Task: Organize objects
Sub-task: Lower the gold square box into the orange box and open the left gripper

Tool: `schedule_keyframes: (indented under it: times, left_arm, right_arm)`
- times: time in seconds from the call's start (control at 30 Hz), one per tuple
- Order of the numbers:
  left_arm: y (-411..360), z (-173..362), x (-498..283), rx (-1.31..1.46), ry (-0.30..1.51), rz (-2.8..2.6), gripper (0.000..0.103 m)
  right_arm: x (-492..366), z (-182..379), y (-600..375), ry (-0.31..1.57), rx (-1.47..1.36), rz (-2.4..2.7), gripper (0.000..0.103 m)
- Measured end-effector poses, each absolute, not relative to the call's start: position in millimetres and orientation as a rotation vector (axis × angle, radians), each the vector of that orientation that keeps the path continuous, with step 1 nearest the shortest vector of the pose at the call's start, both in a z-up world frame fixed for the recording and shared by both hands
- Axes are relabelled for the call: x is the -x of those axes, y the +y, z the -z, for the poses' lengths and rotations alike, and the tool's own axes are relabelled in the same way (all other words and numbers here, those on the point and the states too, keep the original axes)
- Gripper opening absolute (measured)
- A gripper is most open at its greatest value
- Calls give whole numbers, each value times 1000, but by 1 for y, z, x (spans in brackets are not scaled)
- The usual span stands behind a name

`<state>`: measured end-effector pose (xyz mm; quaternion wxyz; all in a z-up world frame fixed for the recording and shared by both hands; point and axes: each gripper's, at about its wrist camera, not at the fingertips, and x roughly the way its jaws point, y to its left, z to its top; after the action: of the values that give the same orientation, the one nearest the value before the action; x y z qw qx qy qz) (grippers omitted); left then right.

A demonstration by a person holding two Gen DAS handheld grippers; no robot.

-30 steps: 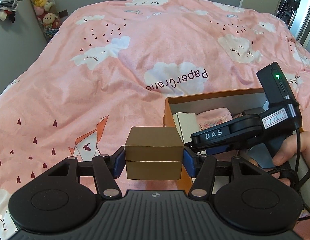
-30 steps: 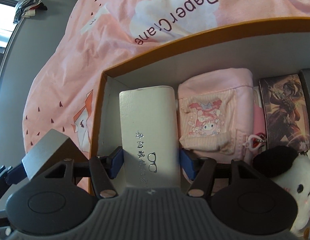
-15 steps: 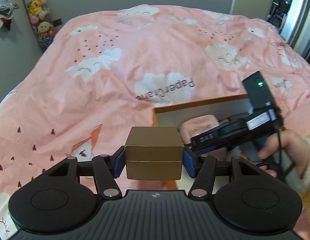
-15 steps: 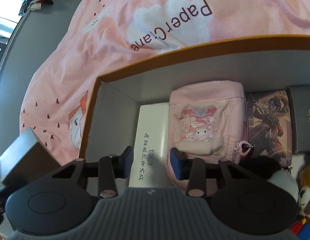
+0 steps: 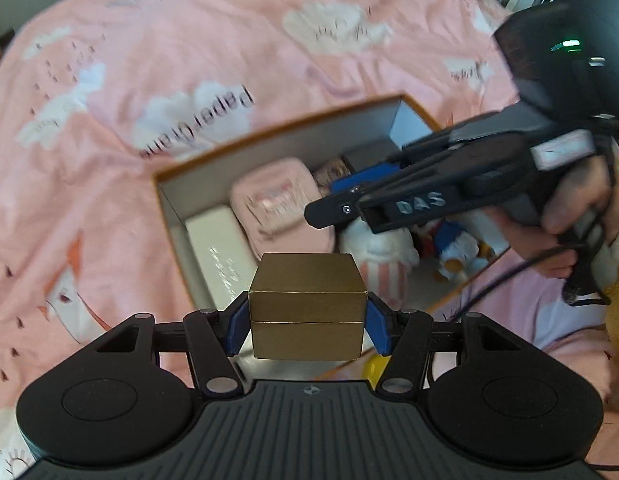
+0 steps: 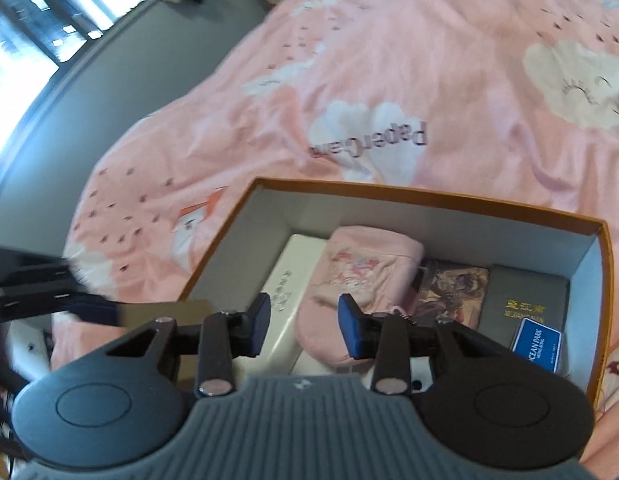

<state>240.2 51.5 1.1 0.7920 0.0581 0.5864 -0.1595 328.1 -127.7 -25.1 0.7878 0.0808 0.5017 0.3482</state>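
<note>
The gold box [image 5: 307,306] sits clamped between the left tongs' [image 5: 307,326] blue pads, above the orange-rimmed box [image 5: 269,136]; the right tongs [image 5: 329,212] hang ahead-right.

From the right wrist, the right tongs [image 6: 303,330] are closing, nothing between them, above the white case [image 6: 287,292] and pink pouch [image 6: 369,268].

left gripper clamped, right gripper closing on nothing

the left gripper [image 5: 307,322] points steeply downward, its blue fingers [image 5: 236,326] pressed flat against both sides of a small gold box [image 5: 307,308]. the right gripper [image 6: 303,326] tilts down at a shallower angle; its jaws are closing with nothing held between them. in the left wrist view a hand [image 5: 577,208] wraps the right gripper's handle, with a cable trailing below it.
</note>
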Motion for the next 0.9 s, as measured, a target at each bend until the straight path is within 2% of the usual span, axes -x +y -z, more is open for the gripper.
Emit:
schedule_keyframes:
  times: [0.03,0.1,0.3,0.73,0.9]
  left_arm:
    - [52,3,-242,-119,1281,335,67]
    - [52,10,-245,-110,1313,317,67]
    - [59,25,-254,-49,1394,265,67]
    - [74,60,-264,60,1539,188,67]
    - [76,61,-262,65,1541,220,71]
  right_arm:
    - [-324,25,-130,1079,-171,-775,36]
    - [-320,28,-127,1085,-171,-826,26]
    - [-322,48,-112,1161,-196,-927,17]
    - [-337,98,-70,1385,-146,-1043,15]
    - [-338,105,-61,1415,-113,-1058,15]
